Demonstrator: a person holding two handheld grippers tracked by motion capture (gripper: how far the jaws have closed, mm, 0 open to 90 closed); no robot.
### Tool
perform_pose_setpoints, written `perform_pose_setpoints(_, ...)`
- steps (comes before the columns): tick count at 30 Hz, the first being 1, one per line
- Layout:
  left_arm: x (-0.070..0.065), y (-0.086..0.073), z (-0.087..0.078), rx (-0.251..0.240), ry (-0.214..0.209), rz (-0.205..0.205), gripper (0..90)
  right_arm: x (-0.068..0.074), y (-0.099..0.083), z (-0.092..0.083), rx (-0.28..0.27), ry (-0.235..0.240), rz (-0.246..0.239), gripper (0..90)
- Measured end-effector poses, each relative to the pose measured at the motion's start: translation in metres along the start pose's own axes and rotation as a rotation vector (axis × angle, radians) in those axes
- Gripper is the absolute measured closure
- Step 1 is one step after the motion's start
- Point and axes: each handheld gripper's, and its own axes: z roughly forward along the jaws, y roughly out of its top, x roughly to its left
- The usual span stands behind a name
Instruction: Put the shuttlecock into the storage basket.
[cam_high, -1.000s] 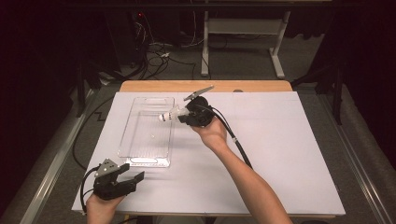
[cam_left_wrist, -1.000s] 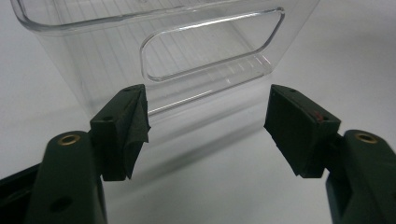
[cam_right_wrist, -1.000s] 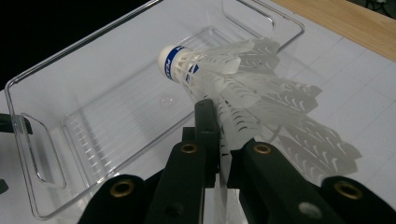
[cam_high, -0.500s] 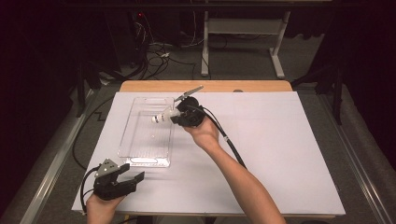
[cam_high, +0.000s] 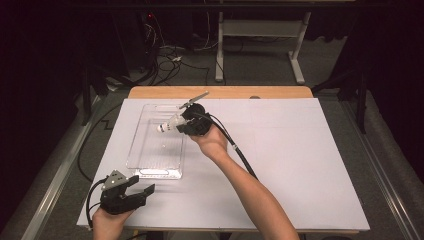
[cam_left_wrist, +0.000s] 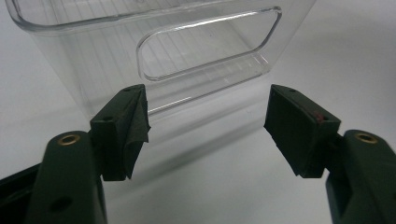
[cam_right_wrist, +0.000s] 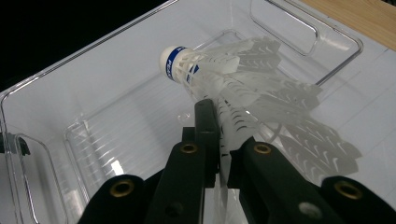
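Observation:
A white plastic shuttlecock (cam_right_wrist: 219, 70) with a blue band round its cork is held by its skirt in my right gripper (cam_right_wrist: 224, 140), which is shut on it. In the high view the right gripper (cam_high: 179, 122) hangs over the right rim of a clear plastic bin (cam_high: 145, 150), with the shuttlecock (cam_high: 167, 126) pointing left over the bin's inside. My left gripper (cam_high: 145, 189) rests at the table's near left corner, open with nothing between its jaws. The left gripper (cam_left_wrist: 208, 123) faces the clear bin's near end wall (cam_left_wrist: 112, 56) with its handle slot.
White paper (cam_high: 300, 160) covers most of the wooden table (cam_high: 225, 92). The right gripper's black cable (cam_high: 242, 152) trails along the forearm. Beyond the table's far edge lie floor cables (cam_high: 165, 55) and a desk frame (cam_high: 260, 45).
My right gripper has carried the shuttlecock leftward, from beside the bin's right wall to over its rim. The left gripper has stayed in place.

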Motion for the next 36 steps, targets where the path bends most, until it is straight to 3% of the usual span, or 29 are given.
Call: perform_pose_setpoints(36, 0.001, 0.000, 0.000, -0.002, -0.006, -0.001, 31.3, 0.013, 0.020, 0.046, 0.052, 0.009, -0.027, 89.1)
